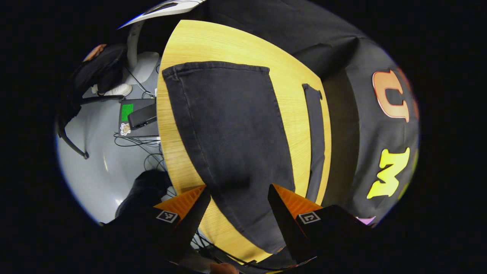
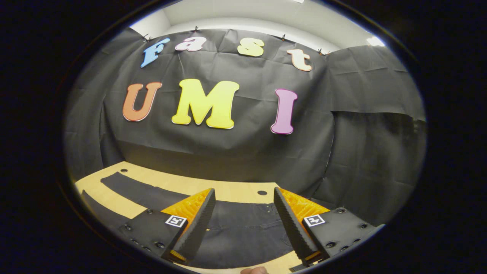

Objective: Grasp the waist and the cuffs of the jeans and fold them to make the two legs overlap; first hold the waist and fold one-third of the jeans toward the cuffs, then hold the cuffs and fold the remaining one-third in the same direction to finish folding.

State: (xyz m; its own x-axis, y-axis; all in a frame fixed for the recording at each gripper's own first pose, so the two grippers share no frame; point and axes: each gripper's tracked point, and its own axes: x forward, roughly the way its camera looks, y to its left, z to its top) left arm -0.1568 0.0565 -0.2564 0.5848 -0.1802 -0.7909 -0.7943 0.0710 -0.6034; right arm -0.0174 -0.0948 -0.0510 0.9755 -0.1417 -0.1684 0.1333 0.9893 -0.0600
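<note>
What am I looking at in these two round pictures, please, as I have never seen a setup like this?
A person holds a two-finger gripper in each hand, and each gripper carries a fisheye camera looking along its own fingers. In the left gripper view, the left gripper hangs open above the dark jeans, which lie spread flat on a wooden table, the two legs apart. In the right gripper view, the right gripper is also open, low over the jeans' waist, facing the booth's black cloth wall. Neither gripper holds anything; folding has not begun.
</note>
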